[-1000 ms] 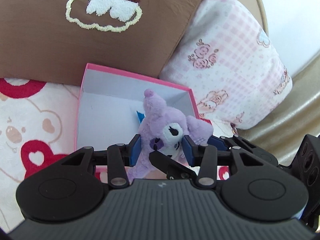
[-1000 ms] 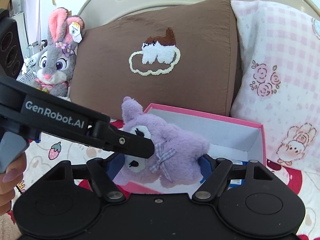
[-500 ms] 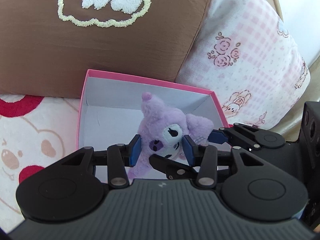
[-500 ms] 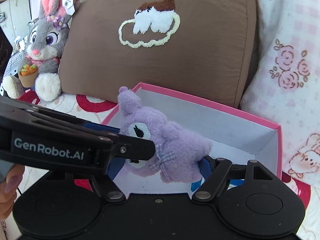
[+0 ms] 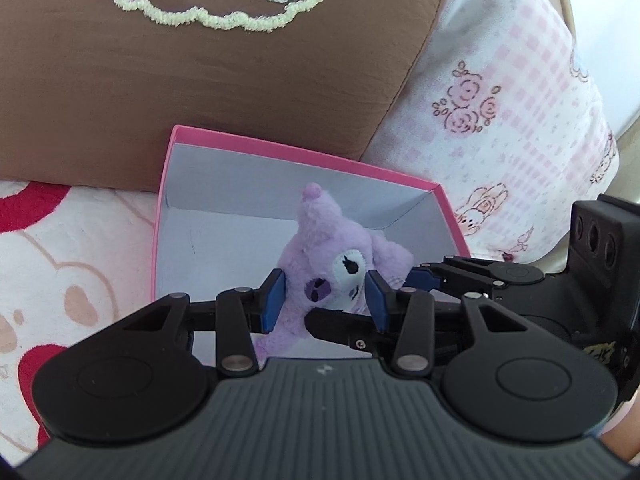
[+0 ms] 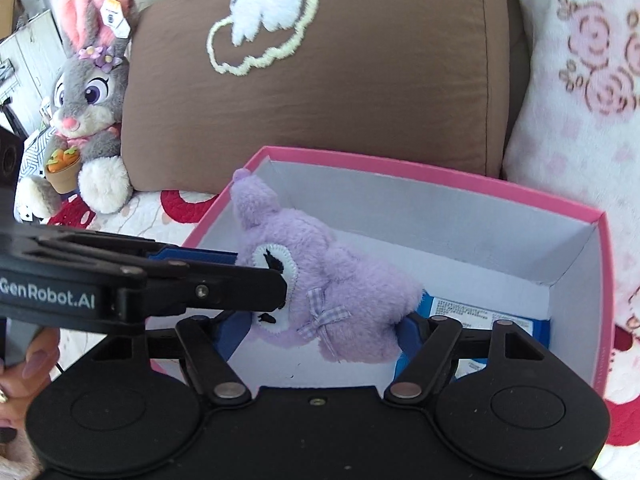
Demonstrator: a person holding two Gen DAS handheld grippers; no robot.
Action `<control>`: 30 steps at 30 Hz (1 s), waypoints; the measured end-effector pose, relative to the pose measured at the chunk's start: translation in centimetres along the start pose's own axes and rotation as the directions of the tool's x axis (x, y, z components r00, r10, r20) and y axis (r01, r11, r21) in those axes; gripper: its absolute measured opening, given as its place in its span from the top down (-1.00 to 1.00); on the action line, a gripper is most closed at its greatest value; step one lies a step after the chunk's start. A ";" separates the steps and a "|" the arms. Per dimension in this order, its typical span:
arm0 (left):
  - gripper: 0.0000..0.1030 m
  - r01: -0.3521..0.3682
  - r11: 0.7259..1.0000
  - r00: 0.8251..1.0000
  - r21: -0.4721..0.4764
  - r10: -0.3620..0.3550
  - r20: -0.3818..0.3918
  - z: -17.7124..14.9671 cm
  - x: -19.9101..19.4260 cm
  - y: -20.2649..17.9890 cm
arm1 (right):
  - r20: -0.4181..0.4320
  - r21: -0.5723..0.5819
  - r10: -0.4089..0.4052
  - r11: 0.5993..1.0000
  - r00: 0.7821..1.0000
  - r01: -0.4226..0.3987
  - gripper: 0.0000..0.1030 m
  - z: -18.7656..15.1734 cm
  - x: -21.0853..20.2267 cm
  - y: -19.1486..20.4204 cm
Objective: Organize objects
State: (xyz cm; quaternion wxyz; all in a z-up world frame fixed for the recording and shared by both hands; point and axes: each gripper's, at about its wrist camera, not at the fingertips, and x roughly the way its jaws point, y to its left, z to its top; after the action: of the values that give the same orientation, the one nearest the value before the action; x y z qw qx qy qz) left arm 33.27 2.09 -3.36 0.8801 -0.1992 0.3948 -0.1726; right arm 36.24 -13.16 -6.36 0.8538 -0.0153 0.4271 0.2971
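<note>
A purple plush toy (image 5: 332, 256) is held over an open pink box (image 5: 256, 156) with a white inside. My left gripper (image 5: 324, 296) is shut on the toy's head. My right gripper (image 6: 320, 332) is shut on the toy's body (image 6: 344, 292), from the other side. In the right wrist view the pink box (image 6: 440, 168) lies under the toy, and a blue packet (image 6: 488, 316) lies flat in its right corner. The left gripper's fingers (image 6: 224, 276) come in from the left there.
A brown pillow (image 6: 360, 92) with a stitched cloud stands behind the box. A pink-and-white pillow (image 5: 520, 120) stands to its right. A grey bunny plush (image 6: 84, 104) sits at the far left. The bedspread (image 5: 52, 272) is white with red hearts.
Both grippers have carried the purple toy forward and down over the box. The box now fills more of both views and the toy sits lower inside its rim.
</note>
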 end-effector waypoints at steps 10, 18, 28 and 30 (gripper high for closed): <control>0.32 -0.077 0.997 0.997 -0.019 0.078 0.029 -0.8 1.9 0.0 | -0.042 0.065 -0.008 0.998 0.999 0.011 -0.49 -0.5 2.5 -1.2; 0.37 -0.093 0.996 0.996 -0.013 0.094 0.012 -1.3 2.7 0.3 | -0.153 0.074 -0.043 0.996 0.987 0.055 -0.01 -0.8 5.0 -1.5; 0.38 -0.103 0.995 0.995 0.003 0.103 0.012 -1.3 2.9 0.5 | -0.203 0.047 -0.155 0.985 0.967 0.167 0.15 -1.0 5.6 0.6; 0.38 -0.115 0.993 0.993 0.019 0.115 0.021 -1.3 2.7 0.3 | -0.181 0.046 -0.158 0.985 0.971 0.169 0.14 -1.6 4.8 1.3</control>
State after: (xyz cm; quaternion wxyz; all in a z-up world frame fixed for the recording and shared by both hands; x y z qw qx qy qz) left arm 34.00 0.82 -5.94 0.8944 -0.1691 0.3952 -0.1236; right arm 36.68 -10.17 -10.65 0.8343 -0.0504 0.5072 0.2101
